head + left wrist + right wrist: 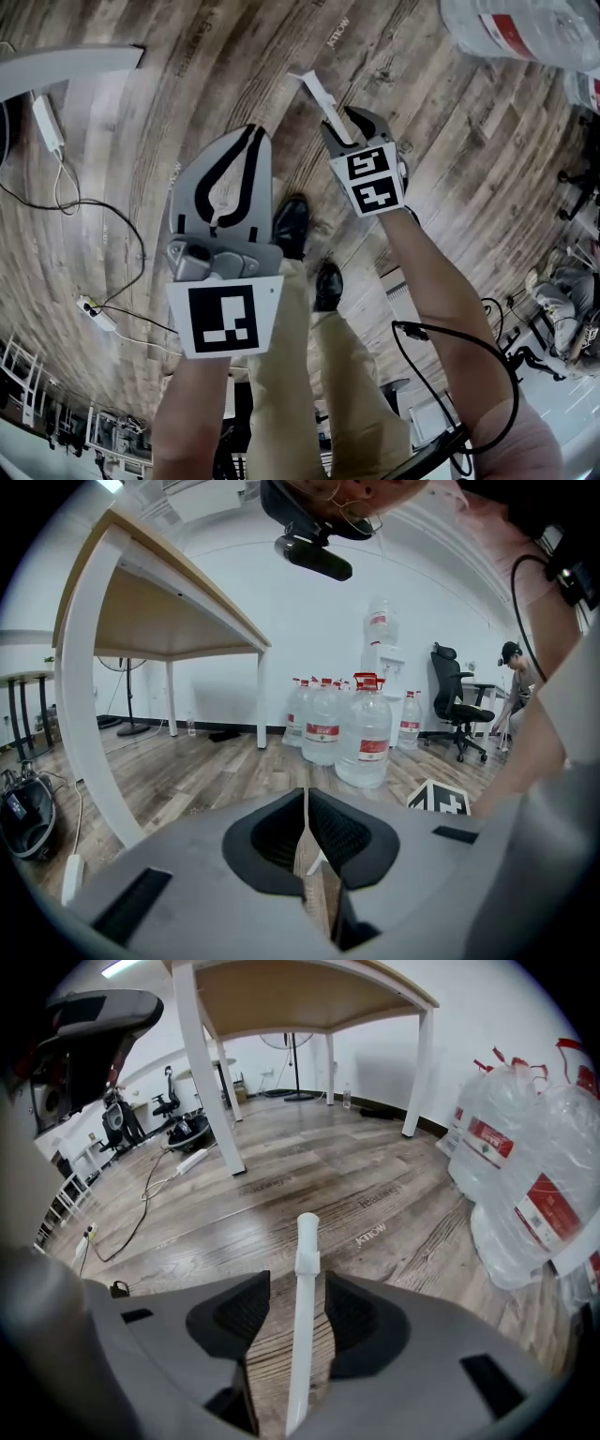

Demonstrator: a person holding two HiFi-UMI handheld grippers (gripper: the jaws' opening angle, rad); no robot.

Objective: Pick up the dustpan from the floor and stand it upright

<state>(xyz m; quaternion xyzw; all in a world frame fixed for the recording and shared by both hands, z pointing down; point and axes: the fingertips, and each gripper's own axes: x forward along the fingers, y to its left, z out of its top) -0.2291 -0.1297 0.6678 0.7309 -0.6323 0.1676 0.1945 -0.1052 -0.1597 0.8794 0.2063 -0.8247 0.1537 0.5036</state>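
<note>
**Head view** — your left claw [248, 141] hangs above the plank floor [187, 75], its jaws pressed together at the tips. Your right claw [345, 129] is at the near end of the dustpan handle [317, 94], a white bar that runs up and to the left from it. The pan itself is out of sight. Your shoes [292, 225] lie between the two arms, and water bottles [525, 28] fill the upper right corner.

**Left gripper view** — the left claw [307, 803] is closed pad to pad with nothing pinched. Beyond it stand a cluster of water bottles [361, 738], a white-legged table [159, 602] on the left and an office chair [450, 700] on the right.

**Right gripper view** — the right claw [298, 1302] is spread. The dustpan handle [305, 1241] runs lengthwise between the jaws, its capped tip pointing away from you, and a strip of floor [309, 1166] shows between the handle and each pad. Water bottles [525, 1176] crowd the right edge.
</note>
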